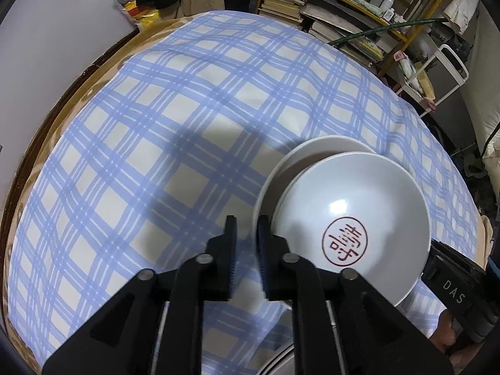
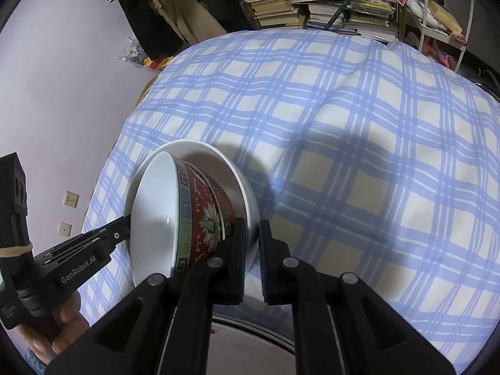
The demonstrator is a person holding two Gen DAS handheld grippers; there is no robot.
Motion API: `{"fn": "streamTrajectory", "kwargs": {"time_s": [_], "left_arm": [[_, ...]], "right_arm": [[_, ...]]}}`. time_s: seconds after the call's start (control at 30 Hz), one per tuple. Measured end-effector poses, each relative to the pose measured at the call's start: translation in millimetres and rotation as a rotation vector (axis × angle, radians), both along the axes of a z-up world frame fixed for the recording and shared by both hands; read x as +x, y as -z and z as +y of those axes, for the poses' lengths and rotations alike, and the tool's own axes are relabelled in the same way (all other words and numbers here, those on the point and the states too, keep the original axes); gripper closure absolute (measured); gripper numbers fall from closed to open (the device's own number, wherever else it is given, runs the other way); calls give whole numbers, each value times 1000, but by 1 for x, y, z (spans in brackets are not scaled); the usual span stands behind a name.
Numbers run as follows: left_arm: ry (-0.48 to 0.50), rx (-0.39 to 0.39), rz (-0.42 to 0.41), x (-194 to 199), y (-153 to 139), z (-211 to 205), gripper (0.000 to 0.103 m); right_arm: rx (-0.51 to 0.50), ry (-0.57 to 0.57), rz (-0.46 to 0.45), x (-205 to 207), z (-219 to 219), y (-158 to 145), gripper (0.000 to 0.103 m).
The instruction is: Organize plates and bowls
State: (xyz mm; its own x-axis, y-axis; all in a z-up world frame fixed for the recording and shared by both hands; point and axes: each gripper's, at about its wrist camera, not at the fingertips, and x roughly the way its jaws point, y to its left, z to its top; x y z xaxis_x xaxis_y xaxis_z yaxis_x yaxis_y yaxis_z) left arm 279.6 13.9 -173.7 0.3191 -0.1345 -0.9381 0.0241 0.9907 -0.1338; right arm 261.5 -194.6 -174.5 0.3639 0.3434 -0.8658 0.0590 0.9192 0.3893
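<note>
left wrist: bowl red seal | right wrist: bowl's red floral outside

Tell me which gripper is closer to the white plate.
Right. The right gripper has jaws shut on the rim of the white plate; the left gripper holds its jaws apart at the opposite rim.

Two bowls, one plate
</note>
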Motion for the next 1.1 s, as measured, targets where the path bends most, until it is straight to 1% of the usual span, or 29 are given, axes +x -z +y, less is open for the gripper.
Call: {"fn": "streamTrajectory", "kwargs": {"time_s": [0.03,0.07,0.1,0.17,0.2,0.23,0.3,0.33,0.37,0.4,0.47,0.5,0.57,0.67,0.73,0.77,0.8,0.83,0.87,0.97,1.03,1.1], "left_arm": [[-10,2,4,1,0,3,77],[-37,9,8,1,1,9,63],[-42,5,8,1,2,13,54],[-51,0,3,0,5,19,45],[-50,-1,8,1,5,19,46],[-46,0,14,1,4,18,48],[-30,-15,19,2,2,13,70],[-29,-20,17,1,1,9,77],[-11,-24,9,1,0,3,90],[0,-21,3,0,0,-2,100],[13,26,-1,0,-2,-11,101],[9,20,3,0,-2,-10,101],[-5,-8,23,4,-2,-6,101],[-20,-34,55,10,0,-2,101],[-31,-65,53,10,-1,3,101],[-40,-81,31,6,-3,5,101],[-27,-67,1,2,-6,2,101],[-9,-31,-25,-1,-7,-3,101],[-5,-15,-26,-2,-8,-5,101],[-2,-31,-24,-1,-13,-4,101],[23,-8,-31,-1,-17,-6,101],[23,-11,-16,0,-18,-6,101]], "right_arm": [[-2,2,1,1,0,0,93],[1,9,5,1,-1,0,93],[11,19,10,3,-2,1,93],[22,16,19,4,-4,3,93],[23,11,24,5,-4,3,93],[24,12,28,4,-4,3,93],[16,9,30,3,-2,2,93],[12,9,30,3,-1,2,93],[9,10,30,3,-1,2,93],[10,12,33,4,-1,2,93],[7,4,37,3,-1,1,93],[9,4,40,4,-2,2,93],[30,16,64,7,0,3,92],[-5,-9,82,14,10,0,93],[-21,-14,91,17,16,-2,93],[-21,-14,96,17,17,-3,93],[-15,-14,100,17,16,-4,92],[-7,-13,104,17,16,-5,92],[-7,-20,109,17,16,-4,92],[-3,-23,114,17,16,-2,92],[2,-19,120,16,19,-4,92],[-2,-15,122,15,19,-7,92]]}}
